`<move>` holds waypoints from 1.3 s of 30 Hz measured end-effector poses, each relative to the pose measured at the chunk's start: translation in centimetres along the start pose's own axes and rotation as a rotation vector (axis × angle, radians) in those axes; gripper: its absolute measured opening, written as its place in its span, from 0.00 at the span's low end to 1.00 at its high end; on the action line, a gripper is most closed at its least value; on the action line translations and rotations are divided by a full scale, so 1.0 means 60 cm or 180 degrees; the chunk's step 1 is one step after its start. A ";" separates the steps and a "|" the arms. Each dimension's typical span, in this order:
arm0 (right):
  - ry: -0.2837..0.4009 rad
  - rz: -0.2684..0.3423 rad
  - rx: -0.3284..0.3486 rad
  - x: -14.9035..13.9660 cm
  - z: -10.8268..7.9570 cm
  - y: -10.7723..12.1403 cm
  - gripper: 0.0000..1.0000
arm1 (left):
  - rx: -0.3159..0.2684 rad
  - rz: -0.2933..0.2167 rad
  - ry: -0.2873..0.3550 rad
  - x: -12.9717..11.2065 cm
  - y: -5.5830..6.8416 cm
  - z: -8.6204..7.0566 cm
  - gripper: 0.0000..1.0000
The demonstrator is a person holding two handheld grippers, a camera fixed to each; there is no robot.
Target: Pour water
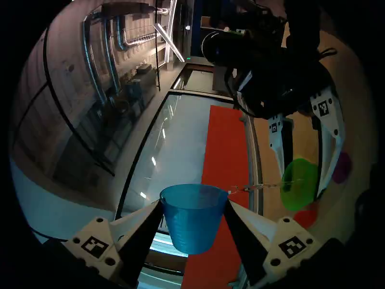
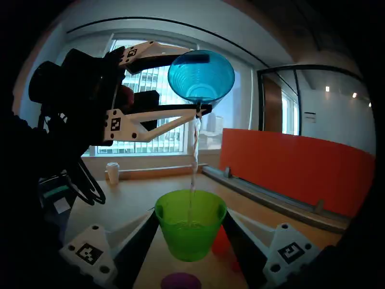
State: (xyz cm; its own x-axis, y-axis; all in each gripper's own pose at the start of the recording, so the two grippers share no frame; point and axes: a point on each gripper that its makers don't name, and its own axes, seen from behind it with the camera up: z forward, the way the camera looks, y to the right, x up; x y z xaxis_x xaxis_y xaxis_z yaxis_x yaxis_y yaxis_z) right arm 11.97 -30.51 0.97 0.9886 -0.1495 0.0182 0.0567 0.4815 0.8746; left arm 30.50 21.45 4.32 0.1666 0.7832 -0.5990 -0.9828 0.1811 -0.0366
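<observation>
Green cup (image 2: pixel 190 226) pinched between right fingers (image 2: pixel 137 238), beneath tipped blue cup (image 1: pixel 193 224) pinched between left fingers (image 1: pixel 142 226).

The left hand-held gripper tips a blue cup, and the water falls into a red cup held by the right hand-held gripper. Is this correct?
Only the colour is wrong: the right hand-held gripper holds a green cup, not a red one. The right gripper view shows the water falling into it from the blue cup.
</observation>
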 end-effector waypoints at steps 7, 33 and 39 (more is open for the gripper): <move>0.0003 -0.0008 -0.0006 0.003 -0.001 0.000 0.91 | 0.0005 0.0057 0.0010 0.002 -0.001 0.004 0.87; 0.0021 0.0011 -0.0020 0.000 -0.002 0.002 0.90 | 0.0039 0.0399 0.0006 0.010 -0.009 0.008 0.87; 0.0027 0.0022 -0.0031 0.000 -0.004 0.006 0.91 | 0.0048 0.0488 0.0011 0.014 -0.011 0.007 0.87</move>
State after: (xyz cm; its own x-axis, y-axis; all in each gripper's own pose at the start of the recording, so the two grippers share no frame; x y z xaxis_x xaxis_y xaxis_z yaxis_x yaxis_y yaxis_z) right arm 12.02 -30.16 1.16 0.9901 -0.1388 0.0202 0.0511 0.4908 0.8698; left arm 31.35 22.23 4.22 0.0145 0.8003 -0.5994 -0.9954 0.0685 0.0675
